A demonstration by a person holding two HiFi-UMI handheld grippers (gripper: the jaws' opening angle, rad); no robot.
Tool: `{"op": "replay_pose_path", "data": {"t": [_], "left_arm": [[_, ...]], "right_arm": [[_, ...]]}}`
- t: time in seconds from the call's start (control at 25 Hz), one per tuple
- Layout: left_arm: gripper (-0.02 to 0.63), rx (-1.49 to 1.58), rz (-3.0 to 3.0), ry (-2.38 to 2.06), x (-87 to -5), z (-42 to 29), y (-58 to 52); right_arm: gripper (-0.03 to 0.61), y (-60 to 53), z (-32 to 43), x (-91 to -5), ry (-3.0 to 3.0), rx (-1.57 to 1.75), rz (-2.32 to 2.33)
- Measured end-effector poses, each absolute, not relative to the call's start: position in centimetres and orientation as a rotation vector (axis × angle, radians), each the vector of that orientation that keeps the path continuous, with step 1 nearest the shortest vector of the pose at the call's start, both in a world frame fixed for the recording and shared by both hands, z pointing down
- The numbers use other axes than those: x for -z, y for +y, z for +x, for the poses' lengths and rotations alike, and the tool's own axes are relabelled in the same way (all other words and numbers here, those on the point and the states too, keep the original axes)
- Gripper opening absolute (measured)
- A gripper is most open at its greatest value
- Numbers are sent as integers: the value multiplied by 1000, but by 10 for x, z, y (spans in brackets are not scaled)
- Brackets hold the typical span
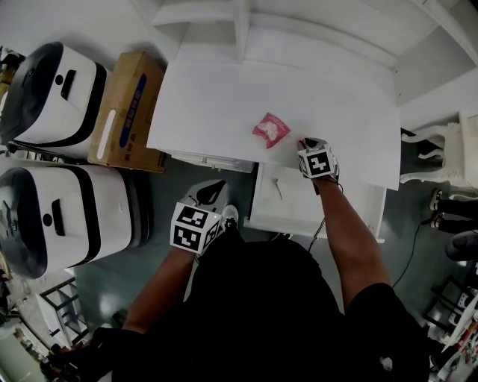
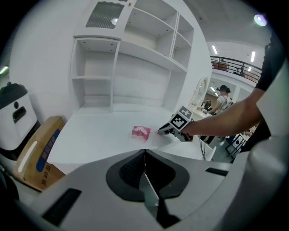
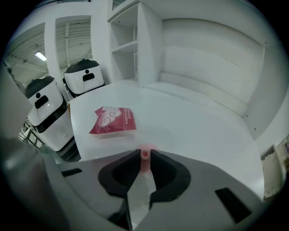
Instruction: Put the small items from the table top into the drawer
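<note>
A pink snack packet (image 1: 269,128) (image 2: 141,132) (image 3: 113,120) lies flat on the white table (image 1: 224,97), toward its front edge. My right gripper (image 1: 303,142) (image 3: 145,154) sits at the table's front edge, just right of the packet, and is shut on a small pink tube (image 3: 145,155) whose tip pokes out between the jaws. Below that edge the drawer (image 1: 293,214) stands pulled out, with a thin item (image 1: 278,188) lying inside. My left gripper (image 1: 214,190) (image 2: 145,154) hangs in the air left of the drawer, below the table, shut with nothing in it.
A cardboard box (image 1: 127,108) and two white machines (image 1: 52,93) (image 1: 67,216) stand left of the table. White shelves (image 1: 239,22) rise at the table's back. A white chair (image 1: 448,149) is at the right. A person (image 2: 223,97) stands far off.
</note>
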State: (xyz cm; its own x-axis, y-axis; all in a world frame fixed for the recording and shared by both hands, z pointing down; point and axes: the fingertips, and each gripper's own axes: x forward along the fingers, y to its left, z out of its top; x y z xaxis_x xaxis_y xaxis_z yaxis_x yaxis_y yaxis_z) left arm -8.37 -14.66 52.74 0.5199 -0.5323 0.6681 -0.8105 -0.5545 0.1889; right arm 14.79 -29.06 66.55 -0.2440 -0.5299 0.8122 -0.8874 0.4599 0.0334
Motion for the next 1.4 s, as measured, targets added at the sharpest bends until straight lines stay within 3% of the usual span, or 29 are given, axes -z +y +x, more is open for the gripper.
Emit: {"op": "replay_pose_path", "data": {"t": [0.84, 1.4], "left_arm": [[11, -758, 2352, -1012, -526, -50, -153], [11, -766, 2346, -1028, -520, -54, -146]], "right_arm": [[66, -218, 122, -610, -2087, -540, 1142], [66, -136, 120, -716, -1938, -436, 796]]}}
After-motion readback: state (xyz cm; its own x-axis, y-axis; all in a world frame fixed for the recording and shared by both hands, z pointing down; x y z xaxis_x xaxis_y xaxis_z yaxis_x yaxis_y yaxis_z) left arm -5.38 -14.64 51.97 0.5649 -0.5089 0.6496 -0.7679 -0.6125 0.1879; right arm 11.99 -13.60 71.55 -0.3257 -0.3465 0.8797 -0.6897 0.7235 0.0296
